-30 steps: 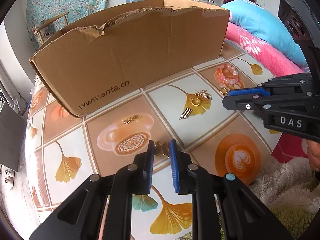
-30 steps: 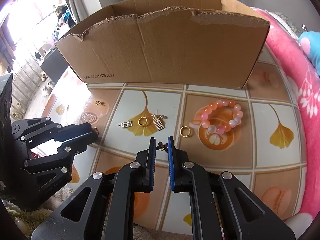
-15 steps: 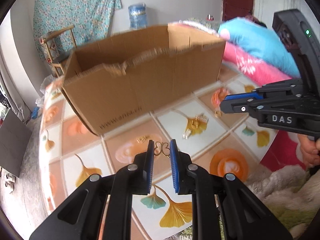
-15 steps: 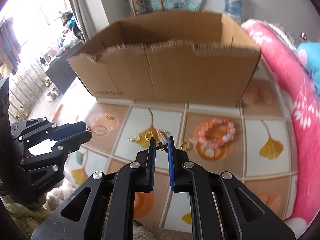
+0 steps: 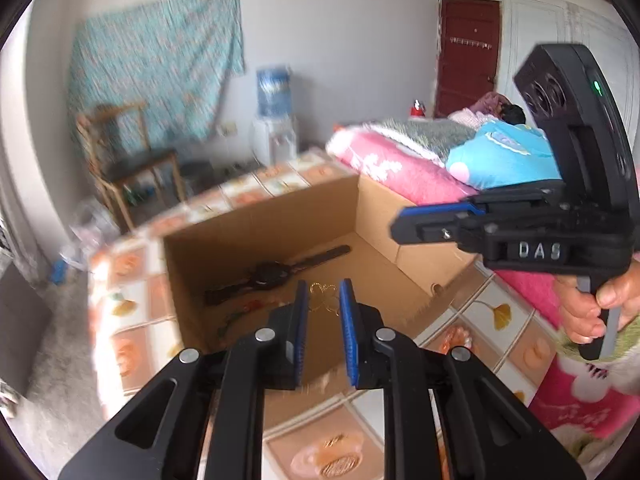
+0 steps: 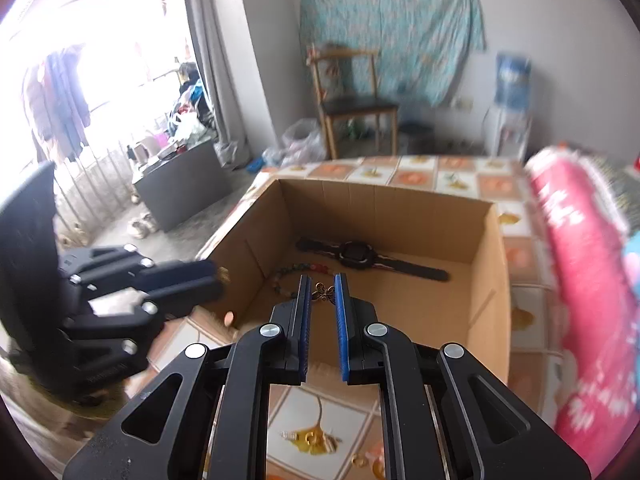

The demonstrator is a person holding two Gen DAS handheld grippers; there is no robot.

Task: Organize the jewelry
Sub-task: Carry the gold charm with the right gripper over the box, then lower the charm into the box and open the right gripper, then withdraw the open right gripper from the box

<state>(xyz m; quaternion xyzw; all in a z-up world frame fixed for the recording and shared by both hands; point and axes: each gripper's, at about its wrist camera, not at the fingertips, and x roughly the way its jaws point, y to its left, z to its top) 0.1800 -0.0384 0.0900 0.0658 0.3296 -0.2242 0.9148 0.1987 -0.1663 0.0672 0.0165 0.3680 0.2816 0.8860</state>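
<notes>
We've got both grippers up over the open cardboard box (image 6: 384, 216), each one clamped on a small piece. Left gripper (image 5: 323, 300) pinches a thin gold openwork charm (image 5: 323, 299), clover-like loops, caught between the blue pads near their tips. Right gripper (image 6: 322, 293) pinches a small bronze butterfly charm (image 6: 324, 292) the same way, wings spanning the narrow gap.

Handling, as we judge it: both pieces look featherlight, stiff thin metal, easy to bend or flick out if squeezed unevenly. The hold is on the edges only, so it's a marginal grip; any jolt could drop them. Best hold is across the widest flat part, pads square to it, which is roughly what we see.

Already in the box: a black wristwatch (image 6: 360, 258) lying flat, and a beaded bracelet (image 6: 296, 276) beside it near the left wall. More jewelry is left on the patterned tablecloth (image 6: 316, 412): gold ring and tassel earrings (image 6: 310, 438) in front of the box.

The right hand (image 5: 592, 308) shows on the other gripper's handle in the left view.
</notes>
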